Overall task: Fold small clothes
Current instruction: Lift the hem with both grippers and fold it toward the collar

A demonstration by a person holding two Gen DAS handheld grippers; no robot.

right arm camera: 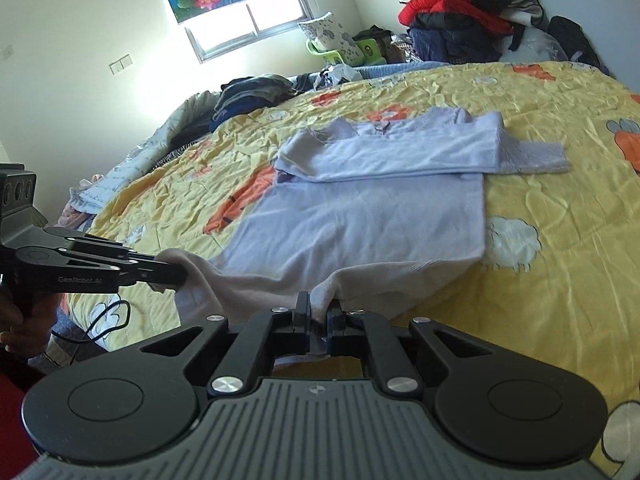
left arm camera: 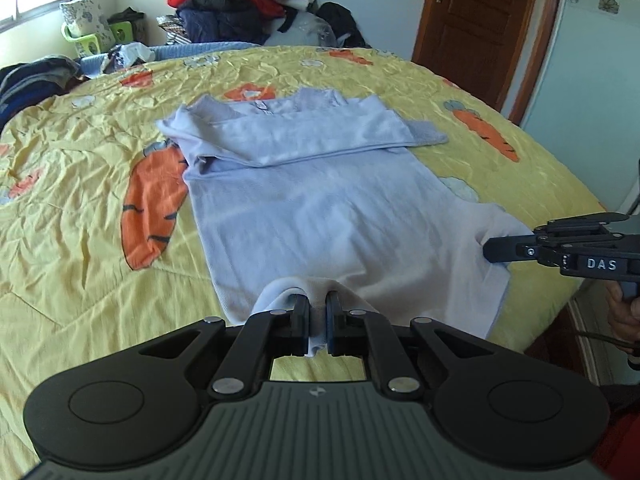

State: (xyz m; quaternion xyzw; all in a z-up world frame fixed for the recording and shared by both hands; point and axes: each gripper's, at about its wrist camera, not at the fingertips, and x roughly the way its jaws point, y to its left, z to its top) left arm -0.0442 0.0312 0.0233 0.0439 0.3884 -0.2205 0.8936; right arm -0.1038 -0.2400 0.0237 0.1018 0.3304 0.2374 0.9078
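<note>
A pale lavender shirt (left arm camera: pixel 320 200) lies on the yellow carrot-print bedspread (left arm camera: pixel 80 200), sleeves folded across its chest, collar at the far end. My left gripper (left arm camera: pixel 318 304) is shut on the near hem at its left corner. My right gripper (left arm camera: pixel 486 250) comes in from the right and pinches the hem's right corner. In the right wrist view the shirt (right arm camera: pixel 380 220) stretches away; my right gripper (right arm camera: pixel 318 312) is shut on the hem, and my left gripper (right arm camera: pixel 180 272) holds the other corner at left. The hem is lifted a little off the bed.
A pile of red and dark clothes (left arm camera: pixel 228 4) sits beyond the bed's far edge. Dark folded clothes (right arm camera: pixel 252 92) lie at the far left of the bed. A brown door (left arm camera: pixel 472 20) stands at back right. A window (right arm camera: pixel 248 28) is on the far wall.
</note>
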